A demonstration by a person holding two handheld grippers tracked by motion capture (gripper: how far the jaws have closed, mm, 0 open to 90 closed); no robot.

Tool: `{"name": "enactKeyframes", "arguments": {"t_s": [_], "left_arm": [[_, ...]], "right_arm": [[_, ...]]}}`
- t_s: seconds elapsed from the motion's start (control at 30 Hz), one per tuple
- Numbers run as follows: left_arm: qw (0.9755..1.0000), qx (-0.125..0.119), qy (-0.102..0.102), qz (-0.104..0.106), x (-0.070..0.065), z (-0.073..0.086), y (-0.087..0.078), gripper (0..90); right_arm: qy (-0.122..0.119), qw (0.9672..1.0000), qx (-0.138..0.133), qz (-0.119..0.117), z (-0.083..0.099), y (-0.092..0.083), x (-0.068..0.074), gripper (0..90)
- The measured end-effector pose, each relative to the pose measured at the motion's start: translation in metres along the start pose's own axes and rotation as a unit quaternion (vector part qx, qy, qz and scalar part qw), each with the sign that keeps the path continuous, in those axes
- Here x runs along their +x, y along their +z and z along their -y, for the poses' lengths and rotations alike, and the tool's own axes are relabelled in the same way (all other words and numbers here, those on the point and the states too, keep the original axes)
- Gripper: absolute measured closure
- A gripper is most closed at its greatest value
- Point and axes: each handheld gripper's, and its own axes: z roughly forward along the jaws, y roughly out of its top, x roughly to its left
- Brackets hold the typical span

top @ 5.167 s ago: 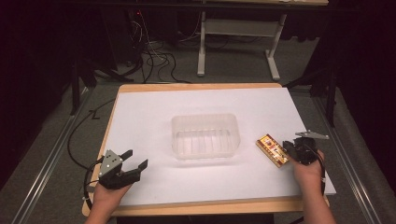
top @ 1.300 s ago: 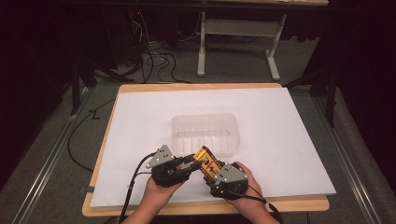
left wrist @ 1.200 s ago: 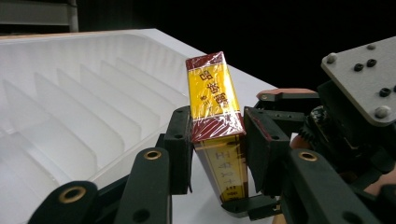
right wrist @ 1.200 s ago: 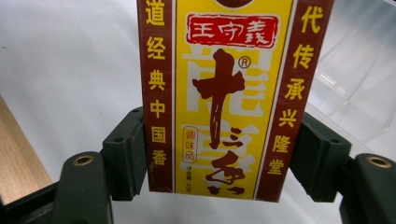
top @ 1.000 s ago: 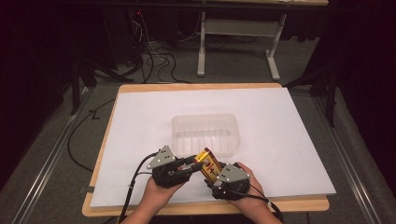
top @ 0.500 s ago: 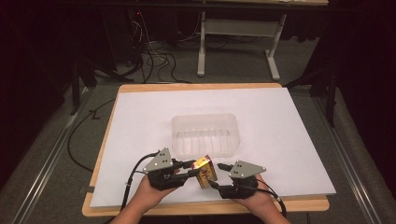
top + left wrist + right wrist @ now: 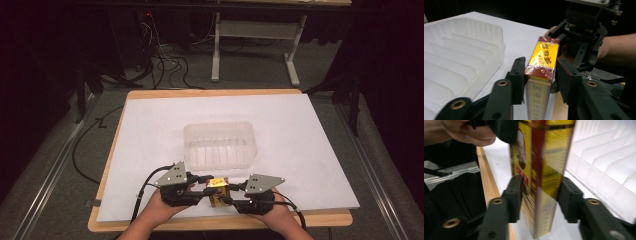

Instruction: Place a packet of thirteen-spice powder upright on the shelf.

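Passing between two hands just above the counter point(image 7: 310, 150), the yellow-and-red cellophane-wrapped cardboard box point(image 7: 218, 186) hangs at 6 o'clock from the clear ribbed plastic tray point(image 7: 218, 126), near the counter's front edge. The left gripper point(image 7: 204, 187) meets it from 9 o'clock and the right gripper point(image 7: 231, 195) from 3 o'clock.

In the left gripper view the box point(image 7: 541, 62) stands between fingers point(image 7: 517, 75) that have just been opening. One pad lies against the wrapper, and a thin dark gap shows at the other, so that grip looks released. In the right gripper view the fingers point(image 7: 567, 195) have just been closing, and they now clamp the box point(image 7: 541, 170) across its narrow sides.

The risk lies in the timing of this exchange. If the right pads have only caught the slick wrapper near one end, the box could pivot or slide out once the left side backs off, then drop onto the counter edge or off it. Pulling the hands apart while a left pad drags on the film could also twist the box askew. That would make a clean drop into the tray at 12 o'clock harder.
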Motion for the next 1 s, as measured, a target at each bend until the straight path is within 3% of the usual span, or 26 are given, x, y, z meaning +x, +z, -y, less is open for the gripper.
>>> {"name": "enactKeyframes", "arguments": {"t_s": [0.07,0.3,0.53,0.7,0.8,0.87,1.0], "left_arm": [[1.0000,0.001,0.000,-0.004,0.001,0.001,0.001,51.2],[0.9969,-0.018,0.006,-0.076,0.003,0.003,-0.008,32.9],[0.9908,-0.018,0.004,-0.134,0.012,0.009,-0.034,28.3],[0.9843,-0.016,-0.009,-0.175,0.023,0.016,-0.050,28.6],[0.9789,-0.014,-0.026,-0.202,0.031,0.022,-0.055,30.6],[0.9730,-0.002,-0.029,-0.229,0.038,0.026,-0.054,31.5],[0.9658,-0.002,-0.052,-0.254,0.047,0.031,-0.058,31.4]], "right_arm": [[-0.006,1.0000,0.004,-0.005,-0.001,0.000,0.002,67.1],[-0.004,0.9997,0.009,0.021,0.000,-0.002,0.000,68.7],[0.022,0.9964,-0.010,0.081,0.001,-0.017,-0.007,68.8],[0.051,0.9905,-0.026,0.125,0.000,-0.028,-0.013,68.8],[0.061,0.9857,-0.035,0.153,-0.002,-0.035,-0.015,68.8],[0.071,0.9818,-0.043,0.170,-0.003,-0.039,-0.016,68.8],[0.084,0.9733,-0.055,0.206,-0.006,-0.046,-0.019,68.8]]}}
